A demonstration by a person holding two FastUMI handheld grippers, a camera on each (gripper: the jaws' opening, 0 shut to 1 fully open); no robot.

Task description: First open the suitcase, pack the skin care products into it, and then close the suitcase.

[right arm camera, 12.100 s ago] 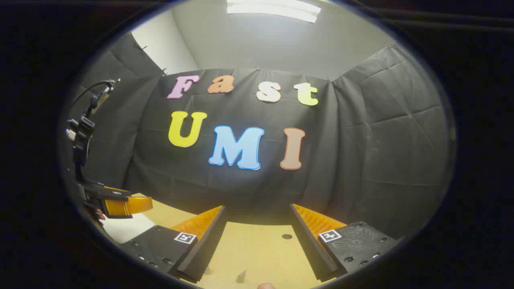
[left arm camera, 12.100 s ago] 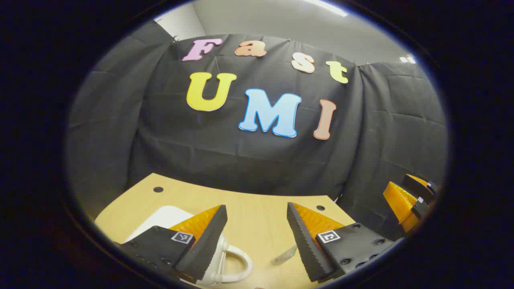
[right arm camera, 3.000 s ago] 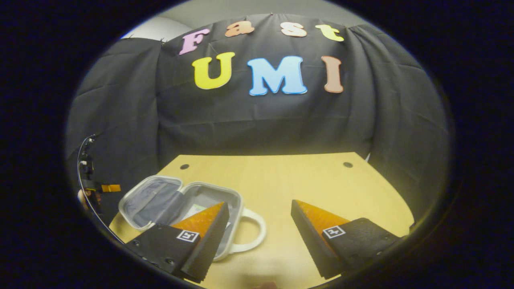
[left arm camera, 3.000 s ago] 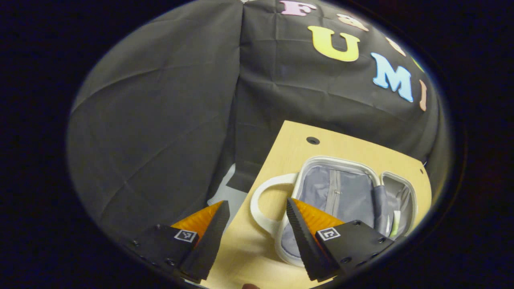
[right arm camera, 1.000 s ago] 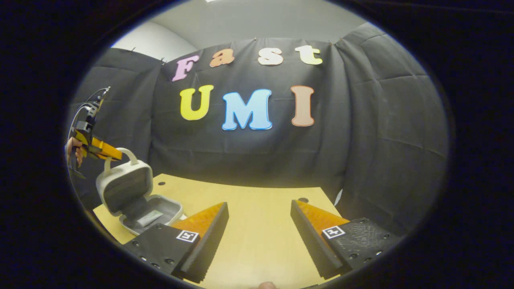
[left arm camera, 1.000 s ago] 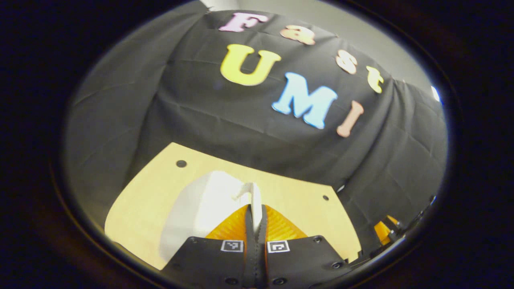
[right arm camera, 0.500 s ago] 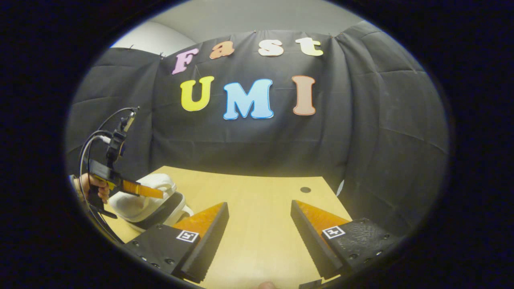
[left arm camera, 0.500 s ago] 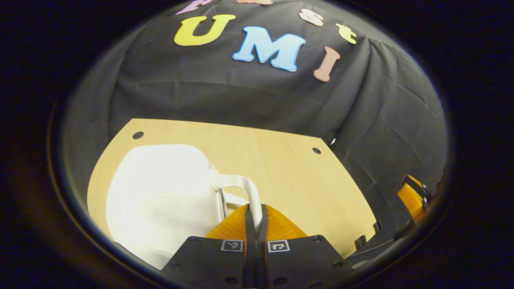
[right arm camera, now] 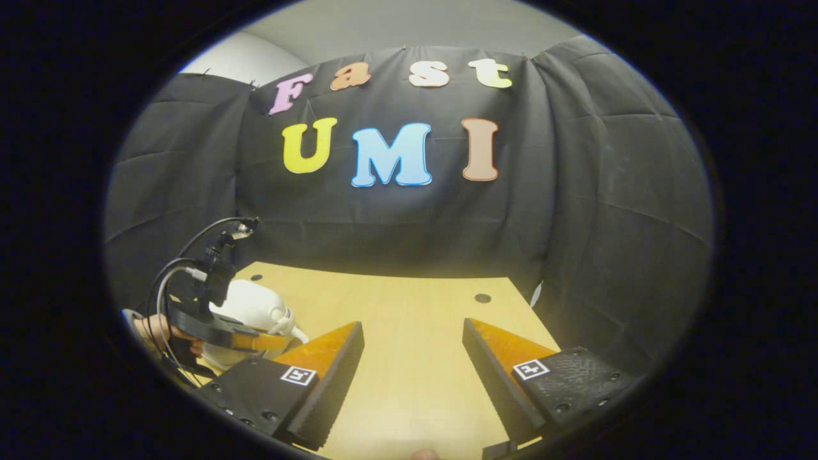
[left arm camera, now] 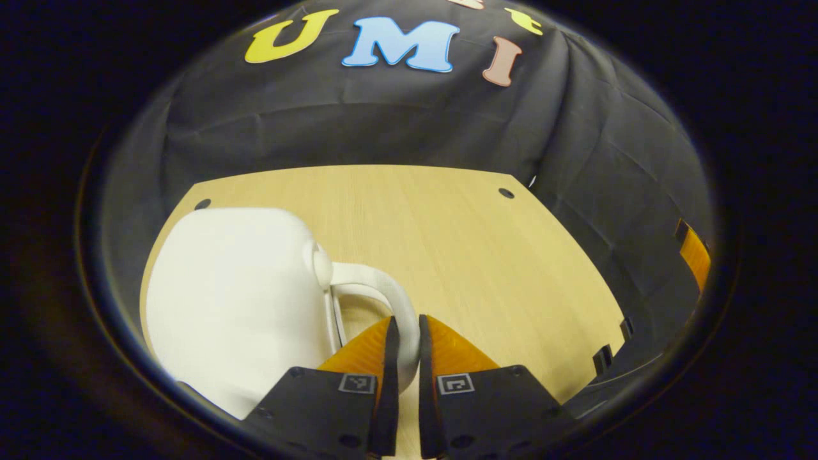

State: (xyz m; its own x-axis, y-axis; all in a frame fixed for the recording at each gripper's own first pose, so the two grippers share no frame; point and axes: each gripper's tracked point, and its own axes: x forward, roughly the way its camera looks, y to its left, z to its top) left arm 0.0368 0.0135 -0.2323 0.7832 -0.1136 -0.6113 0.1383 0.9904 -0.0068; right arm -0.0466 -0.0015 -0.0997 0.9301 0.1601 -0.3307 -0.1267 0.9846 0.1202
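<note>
The white suitcase (left arm camera: 239, 300) is seen lying shut on the pale wooden bench (left arm camera: 460, 236) in the left gripper view, toward the left and near side of the board, with its lid down and its looped handle (left arm camera: 383, 300) turned toward the middle of the bench; the left claw (left arm camera: 404, 332) is set around the near part of that handle, with one finger on each side of the loop and only a narrow gap between them, and whether both are pressing on the handle cannot be told; in the right gripper view the case (right arm camera: 252, 306) is found at the far left of the bench (right arm camera: 409, 345), partly hidden behind the left claw (right arm camera: 271, 340), which is held low and level by a hand (right arm camera: 167, 332) with cables arching above it; the right claw (right arm camera: 414, 338) is held spread wide above the near middle of the bench, with nothing between its fingers and well apart from the case; two small dark holes (right arm camera: 483, 298) are seen near the far edge of the board; the skin care products are not made out, the case being shut; the black cloth wall (right arm camera: 575, 211) is seen behind and to the sides of the bench.
</note>
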